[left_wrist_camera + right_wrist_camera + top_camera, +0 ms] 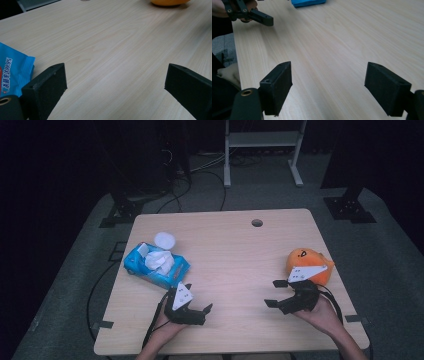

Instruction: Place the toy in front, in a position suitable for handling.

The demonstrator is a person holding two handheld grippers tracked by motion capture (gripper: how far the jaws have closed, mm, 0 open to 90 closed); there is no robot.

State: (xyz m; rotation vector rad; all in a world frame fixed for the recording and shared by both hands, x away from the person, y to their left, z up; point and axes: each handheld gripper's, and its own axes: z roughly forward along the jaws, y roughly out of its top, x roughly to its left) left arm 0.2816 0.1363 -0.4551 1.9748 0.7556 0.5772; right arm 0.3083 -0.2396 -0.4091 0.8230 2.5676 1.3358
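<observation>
Left gripper (197,297) held spread, empty, wipes pack (156,266) just beyond to far left, right gripper (273,293) spread, empty, orange toy (309,264) close behind it

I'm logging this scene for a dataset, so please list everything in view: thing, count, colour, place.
wipes pack: 1, blue with white tissue sticking out, table's left side
lid: 1, white, round, just behind the wipes pack
plush toy: 1, orange, table's right edge
table: 1, light wood, centre, with a hole near the far edge
rack: 1, white, on the floor behind the table
left hand-held gripper: 1, black, open, near front left, beside the wipes pack
right hand-held gripper: 1, black, open, front right, in front of the plush toy
</observation>
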